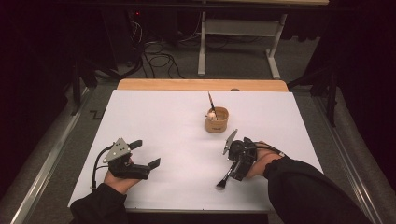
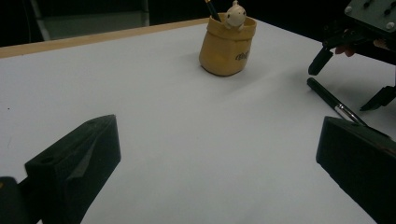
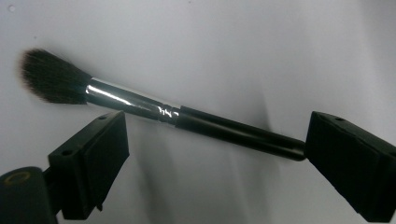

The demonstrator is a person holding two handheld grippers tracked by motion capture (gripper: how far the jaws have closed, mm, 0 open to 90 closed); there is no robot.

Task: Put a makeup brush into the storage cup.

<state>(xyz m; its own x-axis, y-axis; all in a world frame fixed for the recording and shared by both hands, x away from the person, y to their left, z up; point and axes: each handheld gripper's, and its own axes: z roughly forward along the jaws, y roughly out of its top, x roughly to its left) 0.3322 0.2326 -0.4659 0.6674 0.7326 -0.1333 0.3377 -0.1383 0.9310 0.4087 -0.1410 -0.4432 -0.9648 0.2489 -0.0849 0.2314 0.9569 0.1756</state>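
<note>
Both tongs stand with their jaws apart: the right gripper hangs wide open over a black-handled makeup brush with a silver ferrule and dark bristles, and the left gripper is open and holds nothing.

That brush lies flat on the white table sheet, at about five o'clock from the sheet's middle in the high view, its bristle end pointing toward the person. In the right gripper view it runs slantwise across the gap between the two black jaws; the tip of its handle is right at the jaw on the right of that view, though I cannot tell whether they touch, and the other jaw is clear of it. Nothing presses on it, so it is not gripped.

At about twelve o'clock from the brush, near the sheet's middle, stands a small tan pouch-shaped holder with a pale little figure on its rim and a dark, slim stick standing in it, tilted. The left gripper rests well apart, at roughly nine o'clock from the brush.

As I judge it, the work is putting the brush into the holder. One item is already in; this brush has yet to be grasped, lifted, turned upright and dropped in.
</note>
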